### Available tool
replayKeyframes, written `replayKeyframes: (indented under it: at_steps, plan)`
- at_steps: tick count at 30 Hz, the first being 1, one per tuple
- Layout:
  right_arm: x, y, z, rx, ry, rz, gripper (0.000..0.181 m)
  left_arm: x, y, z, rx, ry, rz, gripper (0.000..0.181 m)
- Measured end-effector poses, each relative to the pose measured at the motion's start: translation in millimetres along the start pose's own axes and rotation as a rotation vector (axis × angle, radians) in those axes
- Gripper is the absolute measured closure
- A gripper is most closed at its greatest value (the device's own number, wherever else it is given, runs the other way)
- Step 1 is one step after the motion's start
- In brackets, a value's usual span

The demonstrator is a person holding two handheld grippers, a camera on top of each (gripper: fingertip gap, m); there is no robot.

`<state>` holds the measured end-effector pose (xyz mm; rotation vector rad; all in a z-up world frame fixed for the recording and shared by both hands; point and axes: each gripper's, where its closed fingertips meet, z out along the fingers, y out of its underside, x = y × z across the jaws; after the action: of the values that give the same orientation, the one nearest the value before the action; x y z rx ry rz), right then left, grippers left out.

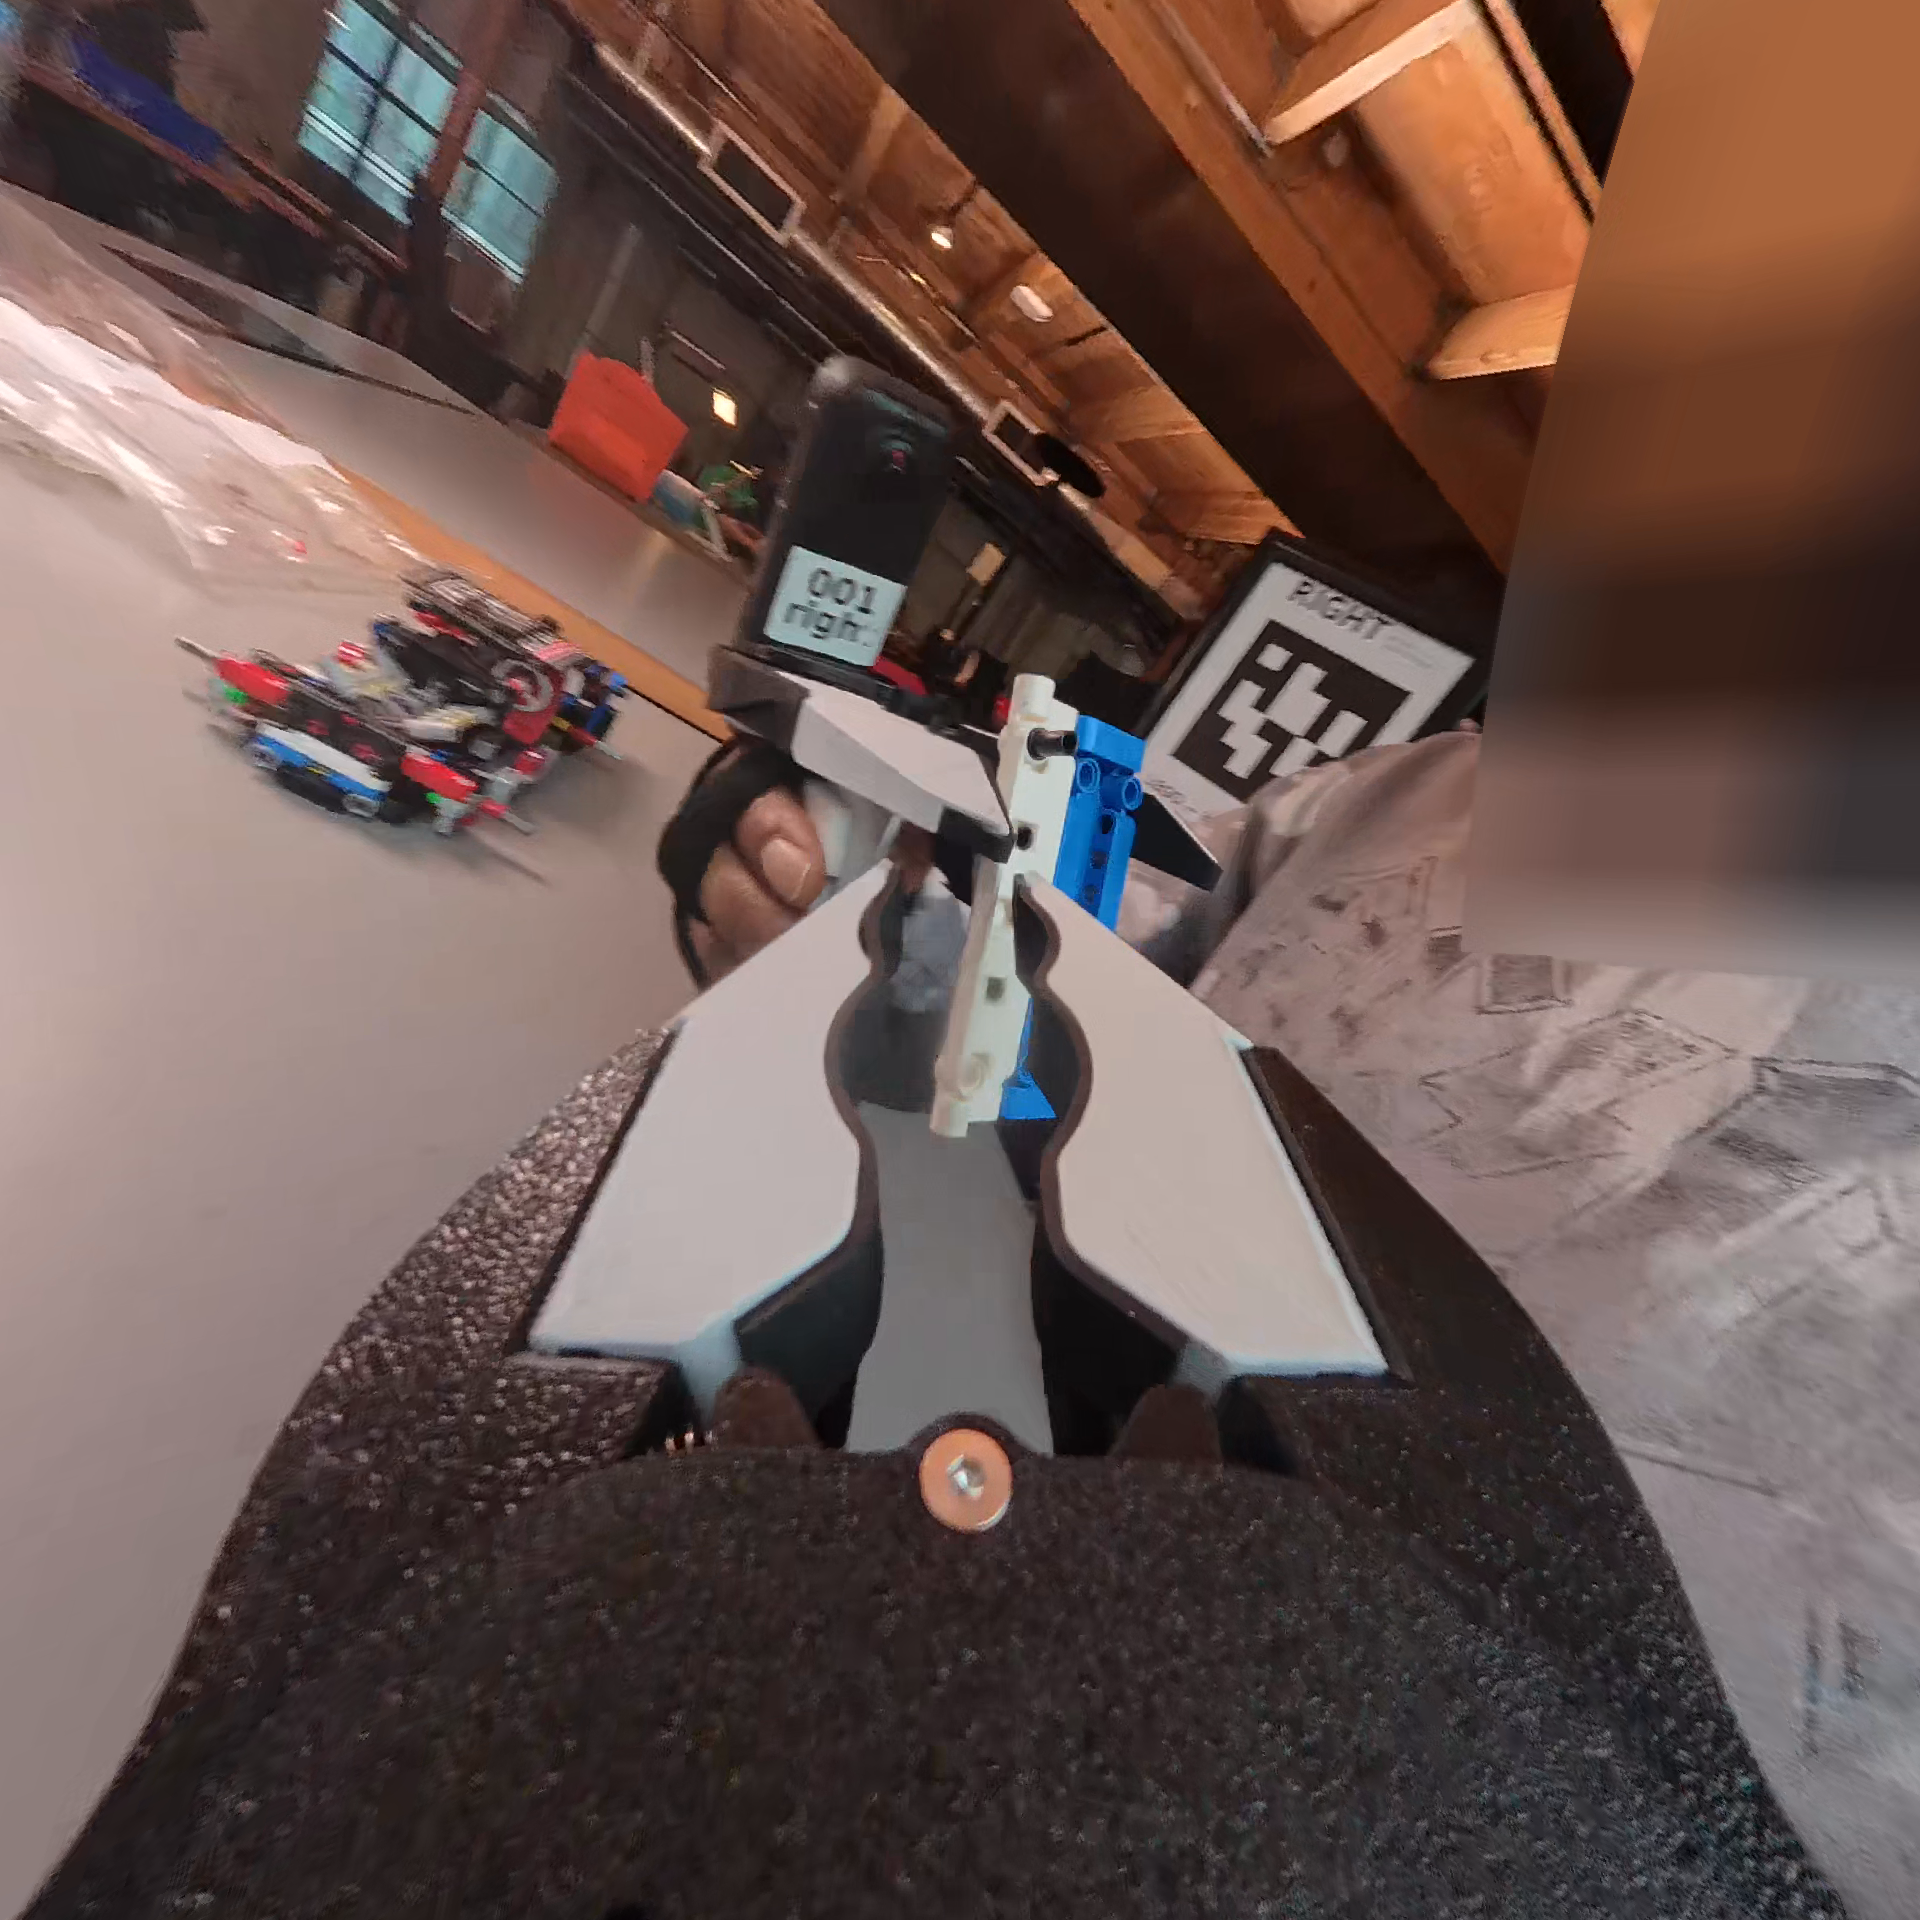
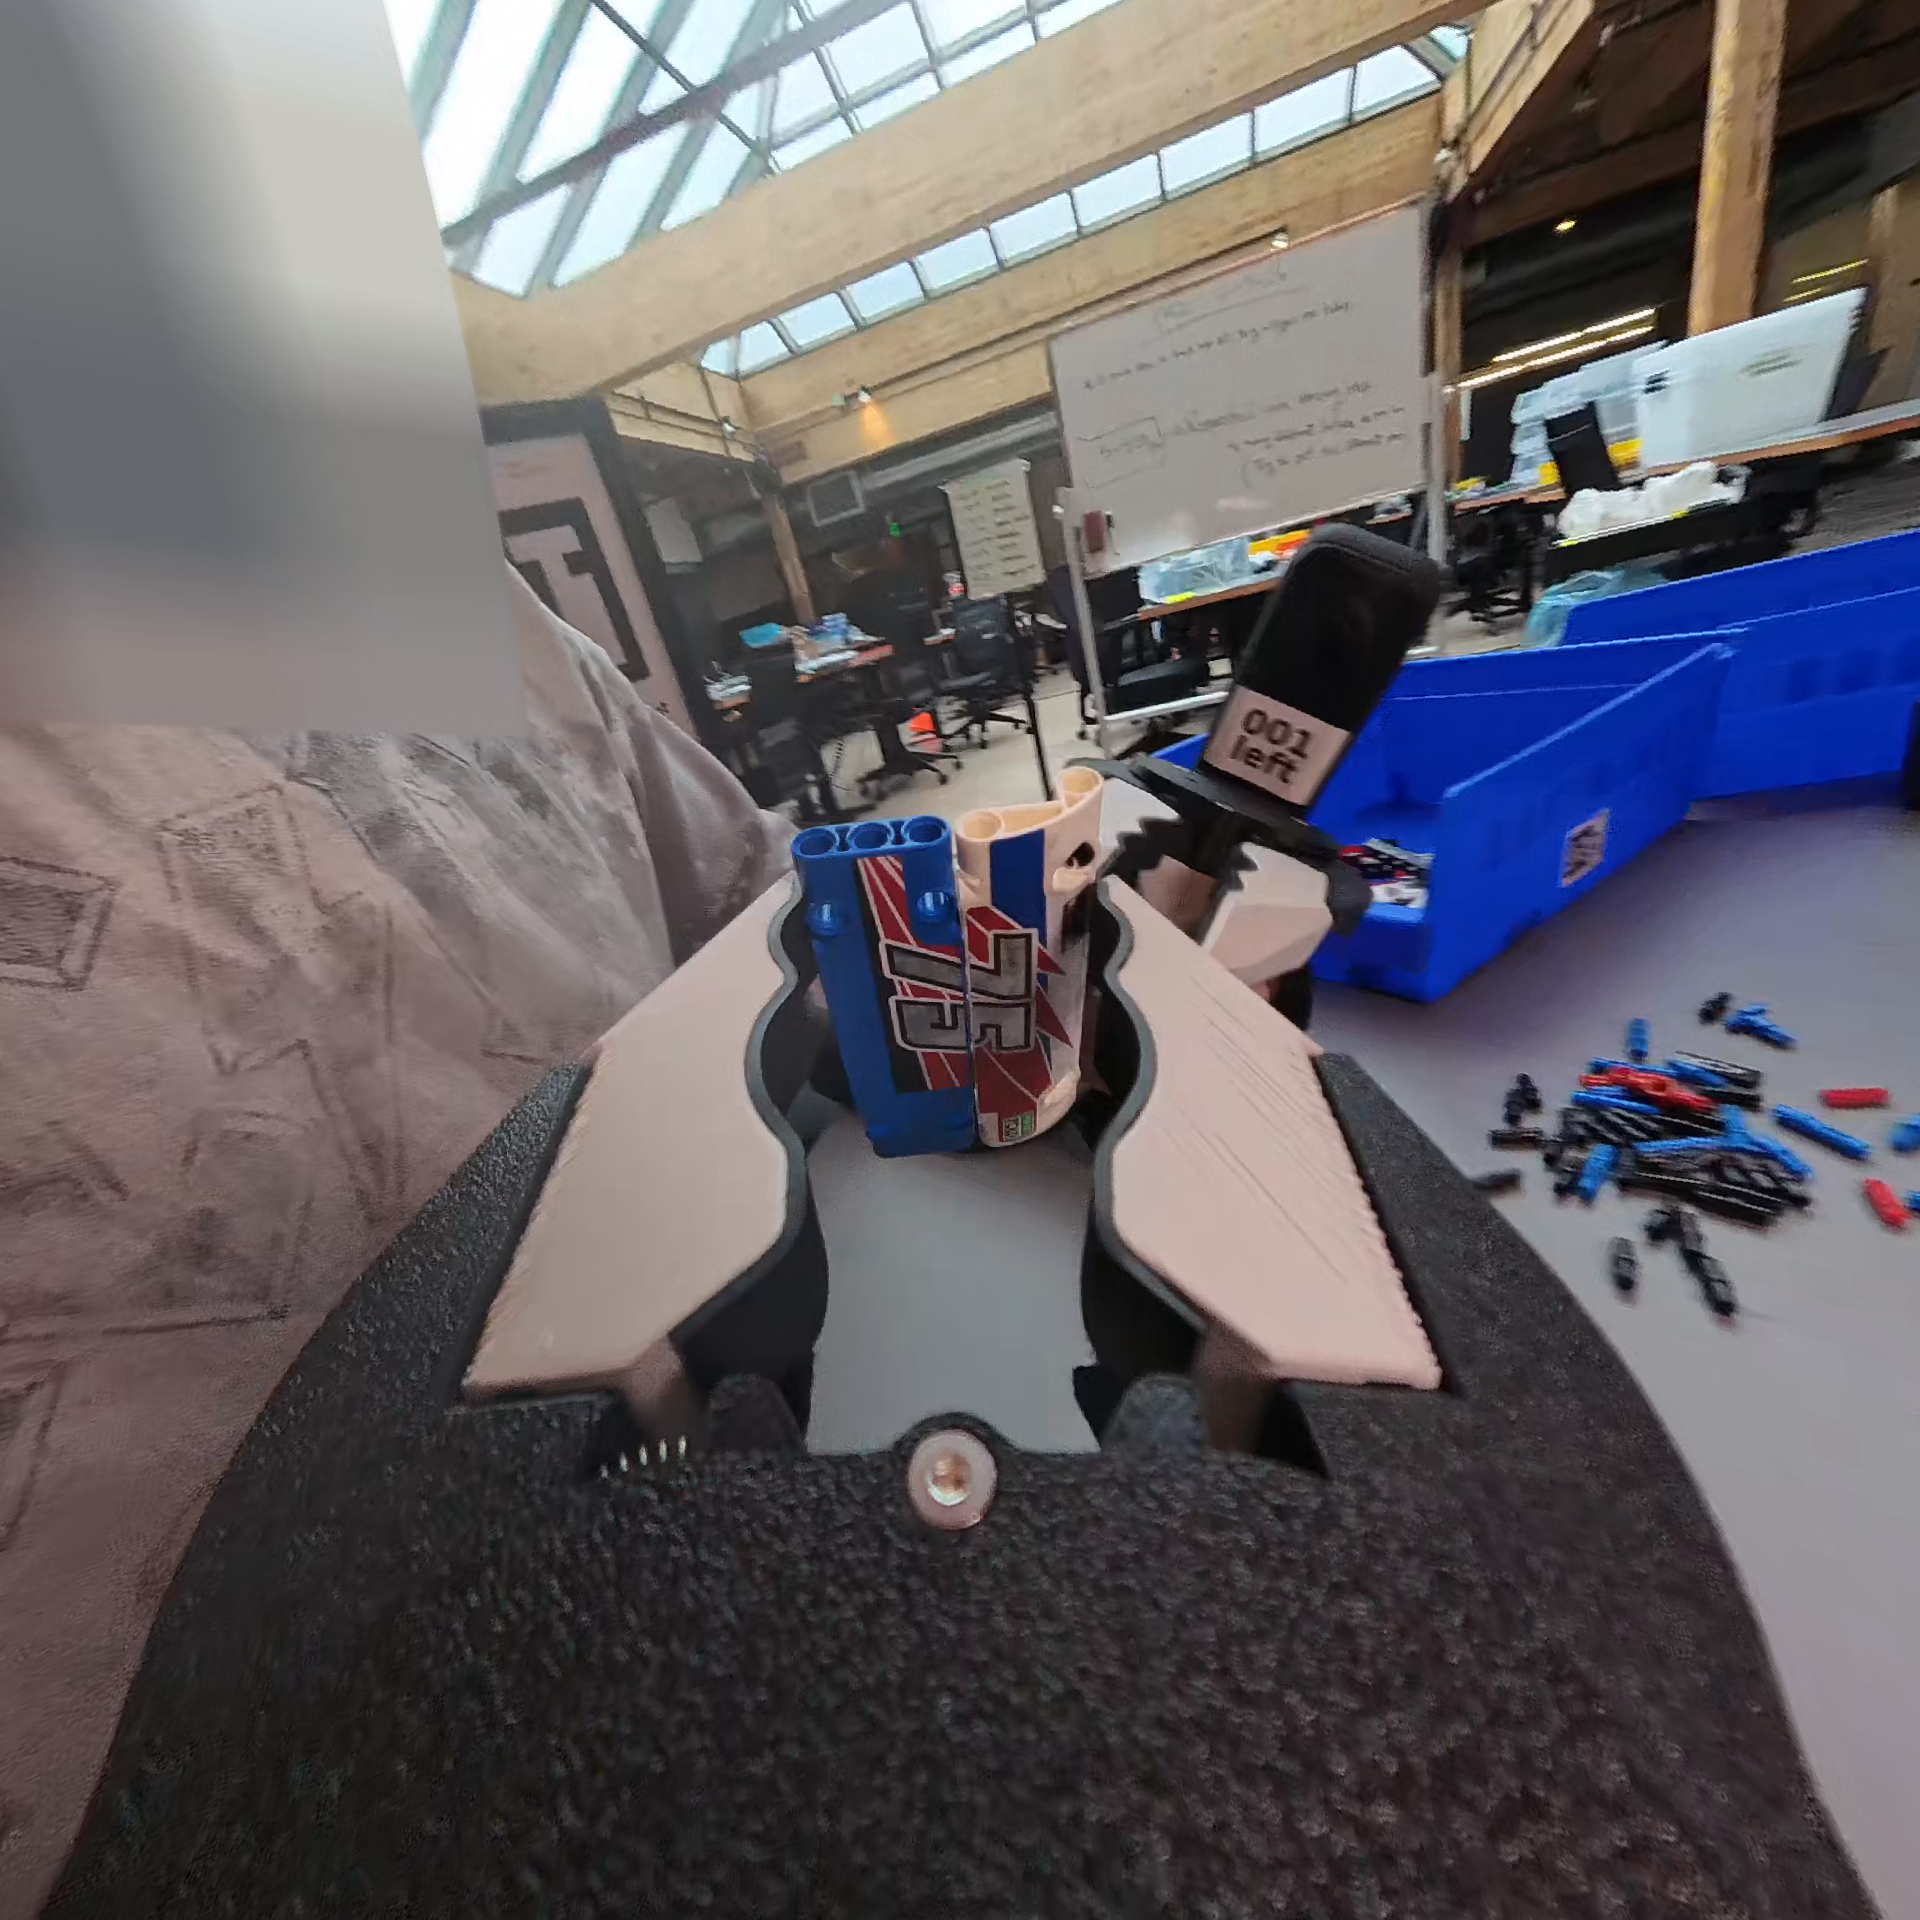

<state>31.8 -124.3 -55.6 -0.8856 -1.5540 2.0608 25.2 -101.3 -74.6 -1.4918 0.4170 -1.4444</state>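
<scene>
Both hand-held grippers (image 1: 956, 894) (image 2: 940, 904) clamp blue-white stickered panel piece (image 2: 956, 997).

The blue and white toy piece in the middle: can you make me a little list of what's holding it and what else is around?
held piece: blue and white toy panel with a red sticker, up in the air
left gripper: shut on the white side of the panel
right gripper: shut on the panel too
table: grey
toy car: part-built, on the table, apart from both grippers
loose pins: blue, black and red, scattered on the table
bins: blue, behind the pins
</scene>
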Motion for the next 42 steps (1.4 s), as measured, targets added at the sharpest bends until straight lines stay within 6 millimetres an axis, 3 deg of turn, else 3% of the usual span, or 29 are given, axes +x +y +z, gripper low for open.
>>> replayKeyframes:
  at_steps: [1,3,6,11,15,21,25,27,28,30,34,38,42]
  plan:
    - [7,0,-3,-0.025,0.054,-0.044,0.13,-5,-8,-6,0.023,-0.069,0.059,0.159]
    - [23,7,-8,-0.108,0.176,-0.139,0.129,-12,-19,-18,0.042,-0.204,0.194,0.159]
    - [43,27,-10,-0.23,0.288,-0.21,0.129,-17,-21,-23,-0.005,-0.342,0.354,0.162]
    - [38,41,0,-0.276,0.253,-0.197,0.129,-20,-2,-13,-0.141,-0.392,0.462,0.172]
    - [36,44,1,-0.293,0.247,-0.197,0.129,-21,2,-10,-0.174,-0.409,0.498,0.178]
    - [29,37,2,-0.249,0.205,-0.181,0.13,-14,1,-9,-0.179,-0.385,0.502,0.179]
    - [32,17,-6,-0.149,0.212,-0.165,0.159,-12,-10,-13,-0.152,-0.404,0.518,0.179]
    - [46,1,-26,-0.081,0.305,-0.191,0.174,-5,-22,-25,-0.091,-0.385,0.508,0.181]
    - [44,-3,-34,-0.072,0.291,-0.175,0.174,-4,-36,-38,-0.024,-0.418,0.508,0.181]
    - [34,-4,-32,-0.101,0.257,-0.204,0.174,-7,-43,-54,-0.027,-0.472,0.534,0.181]
    - [40,3,-18,-0.116,0.29,-0.209,0.174,-10,-29,-38,-0.084,-0.428,0.505,0.181]
    - [67,5,-29,-0.144,0.48,-0.252,0.174,-15,-24,-32,-0.091,-0.467,0.537,0.181]
    - [78,2,-29,-0.156,0.607,-0.344,0.174,-32,-25,-27,-0.075,-0.556,0.511,0.162]
